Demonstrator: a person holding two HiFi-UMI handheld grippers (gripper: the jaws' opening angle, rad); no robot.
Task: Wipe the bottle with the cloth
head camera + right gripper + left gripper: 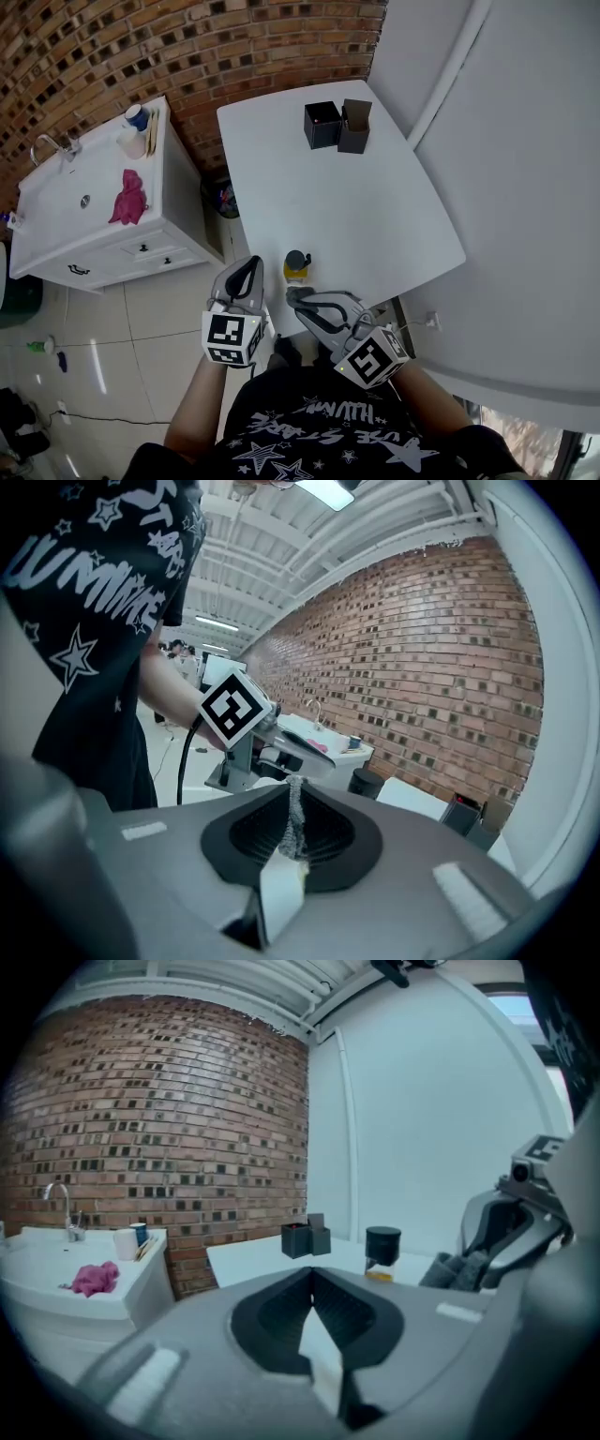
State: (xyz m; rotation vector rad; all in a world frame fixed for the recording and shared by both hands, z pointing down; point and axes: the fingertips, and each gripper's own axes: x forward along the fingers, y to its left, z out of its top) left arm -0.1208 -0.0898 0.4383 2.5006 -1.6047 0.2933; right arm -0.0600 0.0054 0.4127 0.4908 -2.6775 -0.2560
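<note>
- left gripper (247, 266): jaws pressed together, nothing between them; tips just left of bottle (297, 265), not touching it; points away from body
- left marker cube (232, 337) at rear end; bare left forearm (199, 405) behind it
- right gripper (294, 296): jaws clamped on thin strip of grey cloth (292, 819); tips on near side of bottle, angled across toward left gripper
- right marker cube (372, 356) at rear end, farther from bottle, by torso
- grippers side by side, apart

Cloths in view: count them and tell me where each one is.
2. A grey cloth is clamped in the right tool; a pink cloth lies on the sink counter, left of the table. More may be hidden.
</note>
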